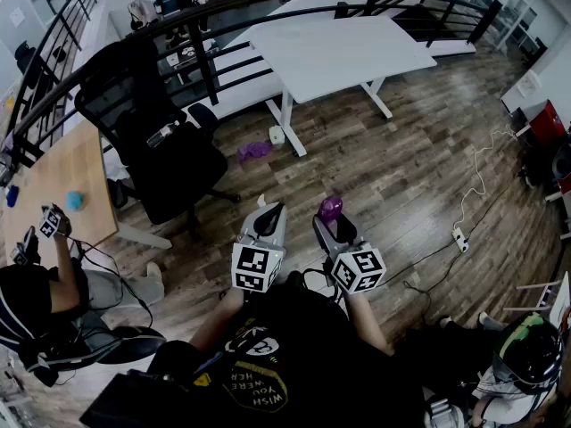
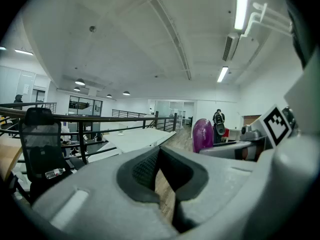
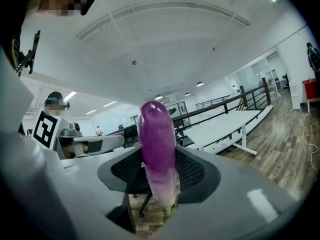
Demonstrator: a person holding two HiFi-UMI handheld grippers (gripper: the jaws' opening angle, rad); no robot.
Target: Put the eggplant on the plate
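A purple eggplant (image 1: 331, 207) stands upright between the jaws of my right gripper (image 1: 329, 218), which is shut on it. In the right gripper view the eggplant (image 3: 157, 149) has its rounded purple tip up and its pale stem end down between the dark pads (image 3: 192, 171). My left gripper (image 1: 272, 210) is held beside it at the same height, shut, with nothing in it. From the left gripper view (image 2: 159, 156) the eggplant (image 2: 202, 134) shows off to the right. Both grippers hang in the air above a wooden floor. No plate shows in any view.
A white desk (image 1: 339, 52) stands ahead, past a black office chair (image 1: 152, 141) and a black railing (image 1: 268, 7). A purple scrap (image 1: 253, 151) lies on the floor. A wooden table (image 1: 62, 185) is at left. Seated people are at lower left (image 1: 36, 301) and lower right (image 1: 526, 355).
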